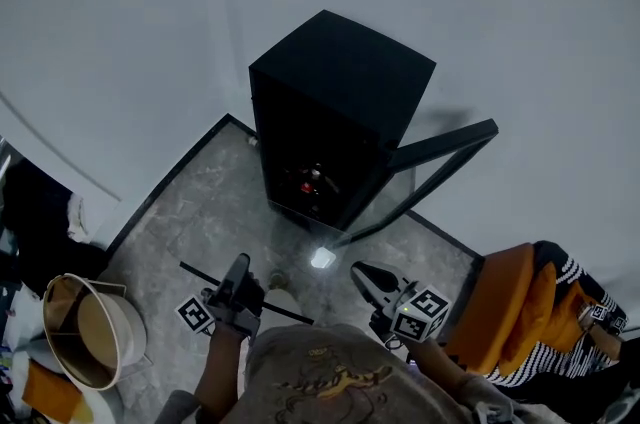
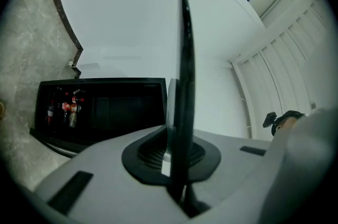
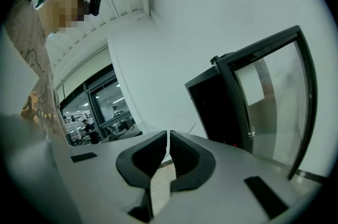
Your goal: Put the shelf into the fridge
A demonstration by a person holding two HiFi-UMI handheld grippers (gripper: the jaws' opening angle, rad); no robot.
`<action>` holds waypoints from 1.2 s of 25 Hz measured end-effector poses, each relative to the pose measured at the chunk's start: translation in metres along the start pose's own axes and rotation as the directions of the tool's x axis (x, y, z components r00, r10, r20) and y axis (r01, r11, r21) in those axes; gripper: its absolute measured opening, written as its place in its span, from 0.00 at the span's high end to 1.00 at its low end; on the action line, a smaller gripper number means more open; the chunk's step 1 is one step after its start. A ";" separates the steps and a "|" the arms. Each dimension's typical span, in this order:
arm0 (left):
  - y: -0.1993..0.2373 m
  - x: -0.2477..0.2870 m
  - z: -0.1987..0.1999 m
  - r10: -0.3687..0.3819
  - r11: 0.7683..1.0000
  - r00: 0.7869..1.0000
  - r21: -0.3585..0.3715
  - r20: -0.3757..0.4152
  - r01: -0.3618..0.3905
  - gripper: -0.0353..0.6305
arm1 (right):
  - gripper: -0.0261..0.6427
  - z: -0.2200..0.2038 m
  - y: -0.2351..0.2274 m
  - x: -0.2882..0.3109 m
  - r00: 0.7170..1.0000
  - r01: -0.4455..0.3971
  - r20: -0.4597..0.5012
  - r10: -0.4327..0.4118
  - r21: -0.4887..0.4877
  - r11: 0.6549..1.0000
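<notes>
Down on the grey marbled floor slab (image 1: 200, 202), the black box-shaped mini fridge (image 1: 335, 112) stands with its glass-paned door (image 1: 440, 157) swung open. Well short of it, the left claw (image 2: 174, 153) is clamped on the thin black flat shelf (image 2: 185, 59), seen edge-on. The right claw (image 3: 168, 151) is closed to a sliver and empty. With only one narrow grip, the shelf could pivot or slip, and its long end may clip the door frame or the bottles (image 2: 66, 106) inside
</notes>
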State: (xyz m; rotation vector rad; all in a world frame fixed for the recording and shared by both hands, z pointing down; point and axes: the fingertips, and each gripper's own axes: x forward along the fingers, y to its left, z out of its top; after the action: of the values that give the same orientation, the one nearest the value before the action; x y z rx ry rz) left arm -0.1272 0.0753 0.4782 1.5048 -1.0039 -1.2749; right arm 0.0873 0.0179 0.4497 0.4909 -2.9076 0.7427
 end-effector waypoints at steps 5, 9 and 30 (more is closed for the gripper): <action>0.019 0.028 0.016 0.025 1.000 0.999 -0.015 -0.038 -0.026 0.92 | 0.92 0.016 -0.013 0.015 0.999 0.035 0.021 -0.035 0.006 0.999; 0.036 0.048 0.026 0.036 0.999 0.996 -0.024 -0.077 -0.038 0.92 | 0.92 0.022 -0.021 0.022 0.997 0.069 0.037 -0.069 0.003 0.998; 0.111 0.105 0.060 0.081 0.989 0.983 -0.113 -0.163 -0.100 0.92 | 0.92 0.032 -0.032 0.070 0.975 0.206 0.078 -0.208 0.038 0.978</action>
State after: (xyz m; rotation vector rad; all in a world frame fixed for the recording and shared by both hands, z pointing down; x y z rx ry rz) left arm -0.1755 -0.0622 0.5533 1.4272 -0.8670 -1.1135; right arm 0.0314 -0.0442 0.4486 0.8314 -2.8619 0.7521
